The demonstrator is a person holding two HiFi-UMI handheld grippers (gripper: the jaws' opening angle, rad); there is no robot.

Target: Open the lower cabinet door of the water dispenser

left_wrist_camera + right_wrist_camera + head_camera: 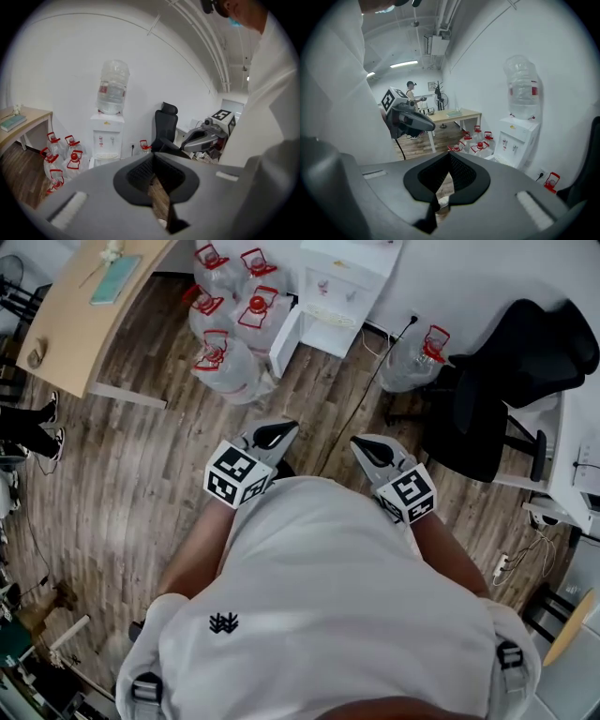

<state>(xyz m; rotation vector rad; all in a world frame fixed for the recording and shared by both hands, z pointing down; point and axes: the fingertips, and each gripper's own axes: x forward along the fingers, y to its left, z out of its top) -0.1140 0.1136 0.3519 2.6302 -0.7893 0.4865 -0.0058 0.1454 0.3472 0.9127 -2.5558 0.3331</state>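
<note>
The white water dispenser (337,287) stands against the far wall with a clear bottle on top (112,86). In the left gripper view its lower cabinet is hidden behind the gripper body. A white panel (284,338) juts out at its lower left; I cannot tell if that is the door. My left gripper (277,434) and right gripper (367,448) are held close to my chest, well short of the dispenser. Both are shut with nothing between the jaws. The left gripper (153,158) and the right gripper (449,154) each point toward the dispenser (515,138).
Several red-capped water jugs (230,310) crowd the floor left of the dispenser, and one more jug (417,357) sits to its right. A black office chair (497,399) stands at the right, a wooden desk (89,306) at the left. A power cord (361,395) runs across the wood floor.
</note>
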